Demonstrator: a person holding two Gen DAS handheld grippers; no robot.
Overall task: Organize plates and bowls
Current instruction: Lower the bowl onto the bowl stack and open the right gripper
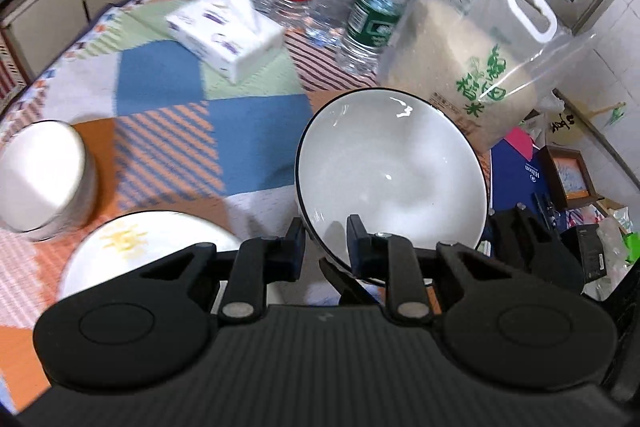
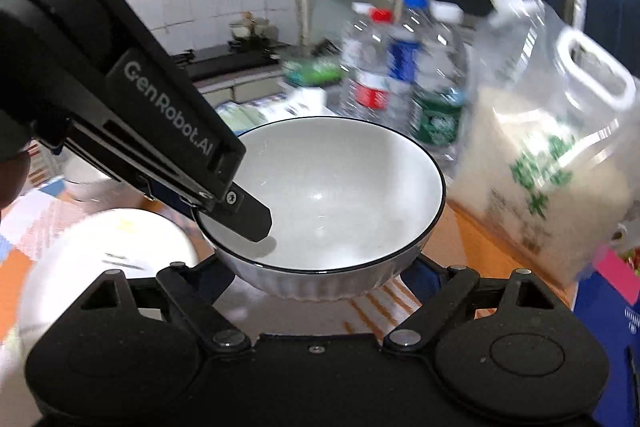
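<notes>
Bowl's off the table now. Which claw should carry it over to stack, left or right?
Left, probably. The left claw is already clamped on the rim of the white bowl, one finger inside. The right claw only spreads wide beside the bowl's base; whether it touches is unclear.

— Where is your left gripper [image 1: 323, 245] just now?

— Tilted steeply downward, my jaws pinched tight on the rim of the bowl [image 1: 390, 171], one finger inside the wall and one outside.

— And the right gripper [image 2: 324, 281]?

— Lower and flatter, my jaws spread wide to either side of the bowl's base; whether the pads touch it, I cannot tell.
</notes>
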